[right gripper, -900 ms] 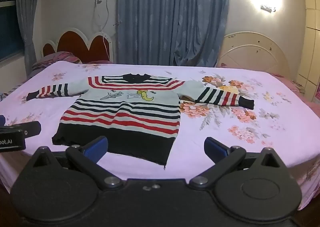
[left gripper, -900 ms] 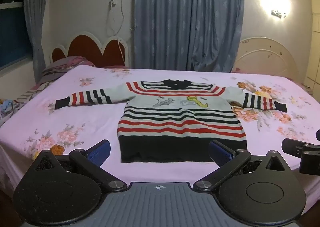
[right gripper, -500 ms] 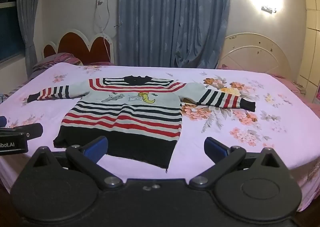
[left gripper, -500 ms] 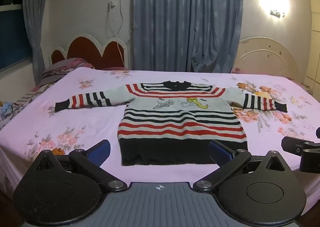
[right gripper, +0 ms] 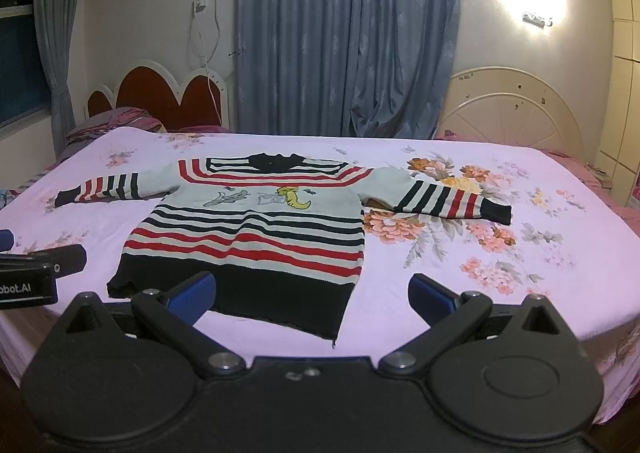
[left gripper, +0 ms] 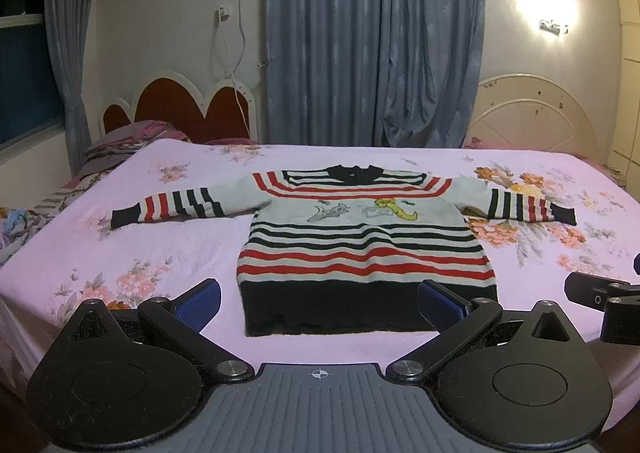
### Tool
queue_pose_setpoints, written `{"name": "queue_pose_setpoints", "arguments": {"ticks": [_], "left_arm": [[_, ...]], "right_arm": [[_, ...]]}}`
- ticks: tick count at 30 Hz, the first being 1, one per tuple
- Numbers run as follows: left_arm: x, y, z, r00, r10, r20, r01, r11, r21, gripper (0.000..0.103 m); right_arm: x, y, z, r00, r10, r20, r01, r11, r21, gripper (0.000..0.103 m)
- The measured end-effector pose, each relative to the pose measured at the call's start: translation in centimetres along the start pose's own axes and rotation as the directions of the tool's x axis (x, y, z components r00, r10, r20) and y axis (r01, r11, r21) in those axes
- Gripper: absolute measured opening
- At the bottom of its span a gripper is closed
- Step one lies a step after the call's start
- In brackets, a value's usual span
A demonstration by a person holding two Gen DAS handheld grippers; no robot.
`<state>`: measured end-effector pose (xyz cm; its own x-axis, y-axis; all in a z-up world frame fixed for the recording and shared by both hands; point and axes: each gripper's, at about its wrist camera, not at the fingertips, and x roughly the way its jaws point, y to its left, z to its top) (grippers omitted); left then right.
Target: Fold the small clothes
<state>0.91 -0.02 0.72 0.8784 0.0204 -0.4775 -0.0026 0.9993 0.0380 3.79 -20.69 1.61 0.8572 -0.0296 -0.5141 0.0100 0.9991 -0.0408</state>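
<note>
A small striped sweater [left gripper: 360,241] [right gripper: 256,229] in white, red and black lies flat and face up on the pink floral bed [left gripper: 120,253] [right gripper: 500,253], both sleeves spread out sideways. My left gripper [left gripper: 318,303] hovers at the near edge of the bed, just short of the black hem, jaws wide open and holding nothing. My right gripper [right gripper: 312,297] is open as well, near the hem's right corner, with nothing between its blue pads [right gripper: 430,295]. Each gripper shows at the edge of the other's view.
A red scalloped headboard [left gripper: 180,109] and folded bedding [left gripper: 124,145] are at the far left. A cream round footboard [left gripper: 532,121] stands at the far right. Blue curtains [left gripper: 372,41] hang behind the bed. A wall lamp [left gripper: 548,5] glows at the upper right.
Both views have tilted slightly, so the bed and sweater sit a little lower in frame. The sweater has not moved and both grippers stay open.
</note>
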Motion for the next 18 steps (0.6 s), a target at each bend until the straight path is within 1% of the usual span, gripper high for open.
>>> {"name": "queue_pose_setpoints", "arguments": {"ticks": [18], "left_arm": [[-0.16,-0.03,-0.05,1.000,-0.003,0.002,0.003,1.000,0.000,0.103]], "right_arm": [[0.01,-0.16,0.11,1.000,0.004,0.000,-0.004,1.000,0.001,0.102]]}}
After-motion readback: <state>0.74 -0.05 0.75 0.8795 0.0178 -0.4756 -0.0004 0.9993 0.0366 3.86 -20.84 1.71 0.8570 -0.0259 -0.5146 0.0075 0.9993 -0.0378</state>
